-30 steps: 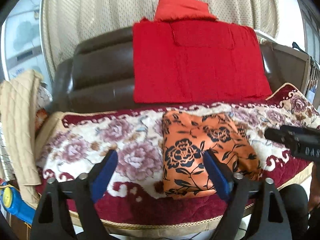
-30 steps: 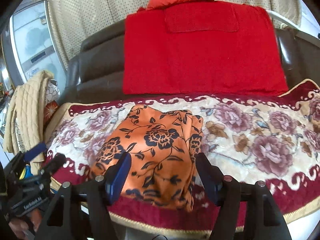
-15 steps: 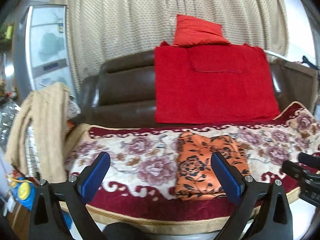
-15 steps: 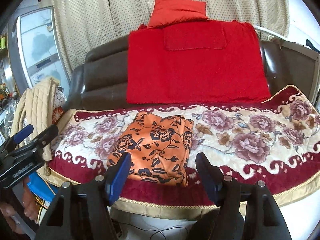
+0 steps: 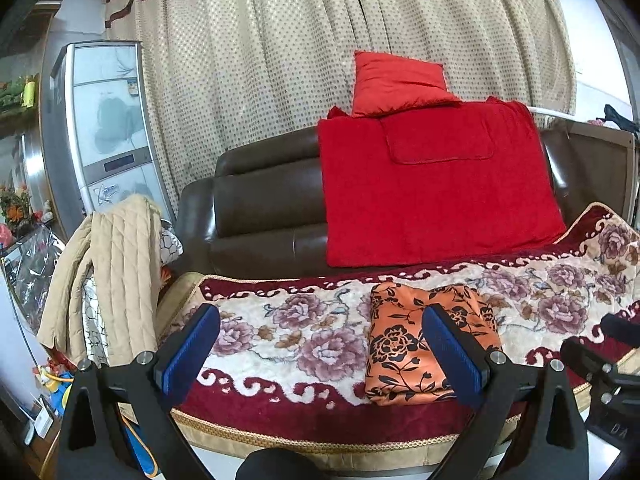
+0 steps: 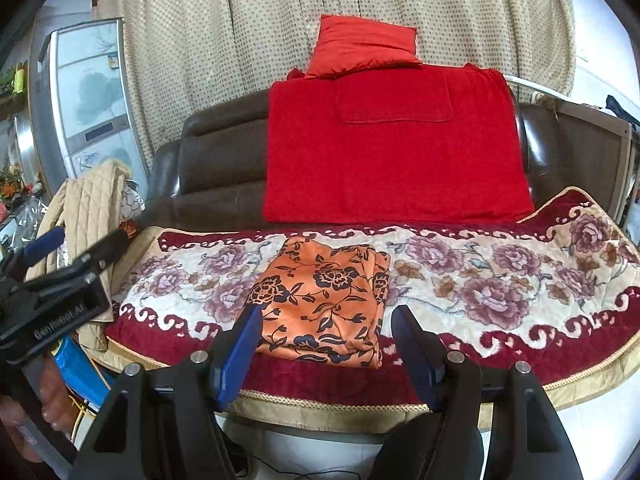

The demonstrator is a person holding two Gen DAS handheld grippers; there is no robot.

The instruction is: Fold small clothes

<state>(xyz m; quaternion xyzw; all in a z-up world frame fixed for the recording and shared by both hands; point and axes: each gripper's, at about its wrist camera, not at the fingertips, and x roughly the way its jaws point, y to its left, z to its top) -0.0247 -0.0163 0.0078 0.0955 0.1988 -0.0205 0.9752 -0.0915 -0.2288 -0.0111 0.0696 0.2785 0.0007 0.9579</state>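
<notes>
On the sofa's floral blanket [image 6: 500,280], near its front edge, the orange garment [image 6: 324,296] lies as a compact folded bundle, so I judge it done; my left hand-held gripper [image 5: 316,344] and right hand-held gripper [image 6: 326,344] hang short of it, jaws apart, holding nothing

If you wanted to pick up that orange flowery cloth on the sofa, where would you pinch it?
Probably the near edge of the folded orange floral cloth, coming from the front of the sofa. Its stacked layers end there in a thick edge above the dark red border of the floral blanket. The open right gripper already faces it, with nothing between them.
</notes>
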